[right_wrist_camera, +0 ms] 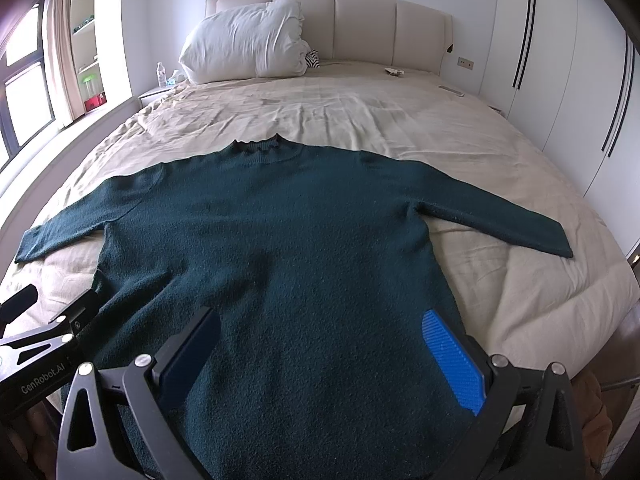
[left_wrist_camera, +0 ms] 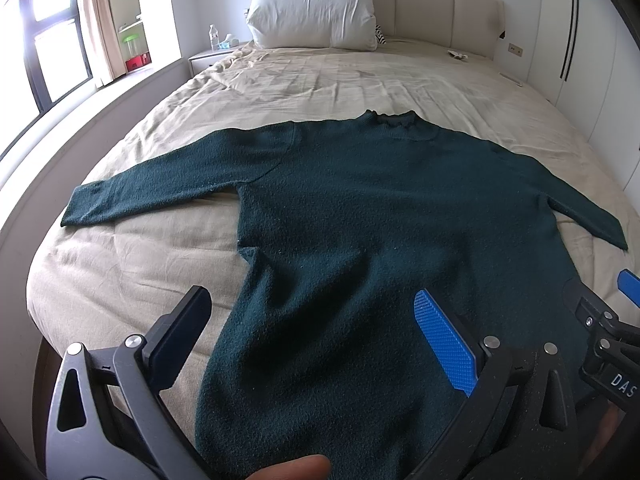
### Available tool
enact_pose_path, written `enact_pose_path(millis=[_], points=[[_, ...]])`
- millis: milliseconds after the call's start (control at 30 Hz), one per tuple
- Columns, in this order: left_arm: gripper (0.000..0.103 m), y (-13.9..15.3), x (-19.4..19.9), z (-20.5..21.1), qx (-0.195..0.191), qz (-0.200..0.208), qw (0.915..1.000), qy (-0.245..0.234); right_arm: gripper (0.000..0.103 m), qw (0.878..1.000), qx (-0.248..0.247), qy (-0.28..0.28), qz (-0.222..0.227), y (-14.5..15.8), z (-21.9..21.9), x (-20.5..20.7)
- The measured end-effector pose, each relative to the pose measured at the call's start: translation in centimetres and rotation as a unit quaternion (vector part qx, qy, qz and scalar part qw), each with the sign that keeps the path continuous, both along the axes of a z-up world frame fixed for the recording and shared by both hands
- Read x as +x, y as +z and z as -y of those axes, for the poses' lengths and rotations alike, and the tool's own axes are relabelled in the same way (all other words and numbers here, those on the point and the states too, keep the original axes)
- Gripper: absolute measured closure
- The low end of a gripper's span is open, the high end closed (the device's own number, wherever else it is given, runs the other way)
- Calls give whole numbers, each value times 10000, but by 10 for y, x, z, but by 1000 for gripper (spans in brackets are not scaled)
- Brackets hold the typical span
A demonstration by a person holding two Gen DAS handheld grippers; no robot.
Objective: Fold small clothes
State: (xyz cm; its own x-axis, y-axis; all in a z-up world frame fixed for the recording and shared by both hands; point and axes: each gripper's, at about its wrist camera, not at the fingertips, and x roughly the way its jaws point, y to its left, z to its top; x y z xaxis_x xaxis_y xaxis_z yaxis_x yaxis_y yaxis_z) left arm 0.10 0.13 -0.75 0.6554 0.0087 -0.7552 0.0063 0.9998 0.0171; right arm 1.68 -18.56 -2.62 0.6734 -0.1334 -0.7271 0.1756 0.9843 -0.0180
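Both hand-held grippers, left and right, gape over a dark green sweater, flat, sleeves spread.

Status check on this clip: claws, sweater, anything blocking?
Left claw open, right claw open, both over hem. Green sweater flat on bed, sleeves spread, unfolded. Nothing blocking.

Sweater hem cut off by bottom edge; bedside items unreadable.
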Motion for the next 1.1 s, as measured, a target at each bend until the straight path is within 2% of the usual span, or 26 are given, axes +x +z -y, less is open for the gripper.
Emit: enact_pose_path(millis=[1100], points=[[0,-6,0,-1,-130,-119,9998,-18,0,10000,9,-3,-25,-2,-1,-1]])
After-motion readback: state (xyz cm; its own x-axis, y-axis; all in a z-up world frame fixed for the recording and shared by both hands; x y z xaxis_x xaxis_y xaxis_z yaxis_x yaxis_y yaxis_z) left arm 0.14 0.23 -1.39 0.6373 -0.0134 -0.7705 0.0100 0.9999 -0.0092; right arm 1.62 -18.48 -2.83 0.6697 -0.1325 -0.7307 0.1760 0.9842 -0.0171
